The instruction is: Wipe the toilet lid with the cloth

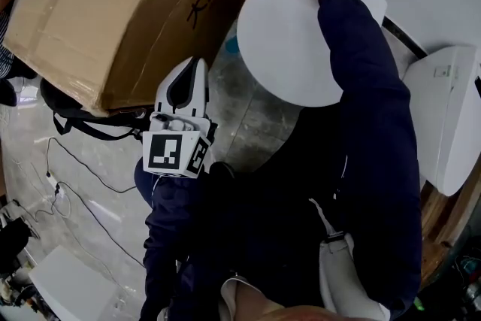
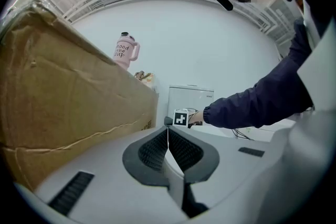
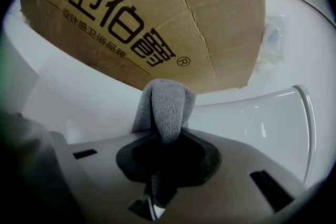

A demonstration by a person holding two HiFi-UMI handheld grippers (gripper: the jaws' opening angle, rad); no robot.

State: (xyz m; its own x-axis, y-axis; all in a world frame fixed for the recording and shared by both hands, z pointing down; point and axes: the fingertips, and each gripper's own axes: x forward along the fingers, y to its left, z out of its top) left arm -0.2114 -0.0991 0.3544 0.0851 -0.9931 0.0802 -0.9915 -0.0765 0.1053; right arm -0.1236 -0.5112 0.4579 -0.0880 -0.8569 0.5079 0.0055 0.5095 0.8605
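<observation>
1. Toilet lid [image 1: 285, 49]: white, oval, glossy plastic, lying closed. It sits beside the large brown cardboard box [image 1: 113, 4] with black print.
2. Cloth [image 3: 165, 107]: grey, fleecy, folded into a thick wad. It is pinched in the right gripper [image 3: 164, 139] and sticks out past the jaw tips towards the box, with the lid's surface just beside it. Contact with the lid cannot be made out.
3. Right gripper: clamped on the cloth, at the lid's far edge, carried on an arm in a dark blue sleeve [image 1: 361, 86].
4. Left gripper [image 2: 168, 136]: jaws pressed together with nothing between them. It is held well apart from the lid, near the box's corner, above the marbled grey floor [image 1: 248, 124].
5. Pink lidded tumbler [image 2: 125, 50]: upright on top of the box.
</observation>
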